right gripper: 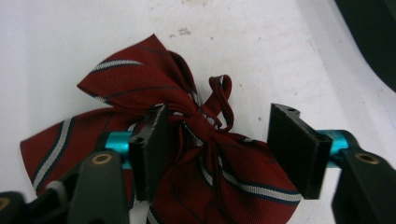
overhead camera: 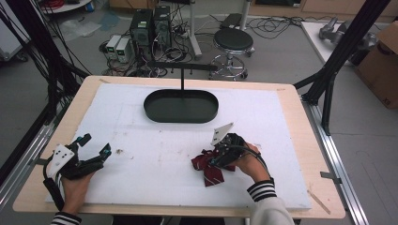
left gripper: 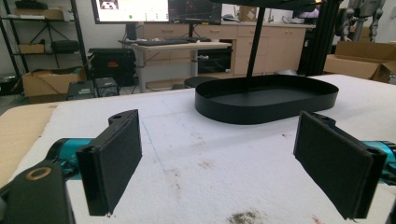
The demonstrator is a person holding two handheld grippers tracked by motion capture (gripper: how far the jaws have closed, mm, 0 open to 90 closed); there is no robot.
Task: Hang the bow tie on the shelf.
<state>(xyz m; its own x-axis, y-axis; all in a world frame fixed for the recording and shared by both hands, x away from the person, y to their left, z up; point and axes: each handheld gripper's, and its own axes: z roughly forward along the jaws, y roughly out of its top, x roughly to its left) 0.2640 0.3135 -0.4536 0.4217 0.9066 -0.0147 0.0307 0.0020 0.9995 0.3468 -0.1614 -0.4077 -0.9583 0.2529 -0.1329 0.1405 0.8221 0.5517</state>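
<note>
Two claws were yours: right claw straddled the bow tie knot, spread, for pinching; left claw rested spread, clear.

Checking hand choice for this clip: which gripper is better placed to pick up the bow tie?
Right. The right gripper already straddles the bow tie at its knot, jaws partly open. The left gripper rests open, far across the table.

Each hand-held gripper, left and right, is black with teal jaw mounts, brass-ringed screws, flat black pads and a white three-cornered plate at 12 o'clock. Black-and-white striped sleeve cuffs.
</note>
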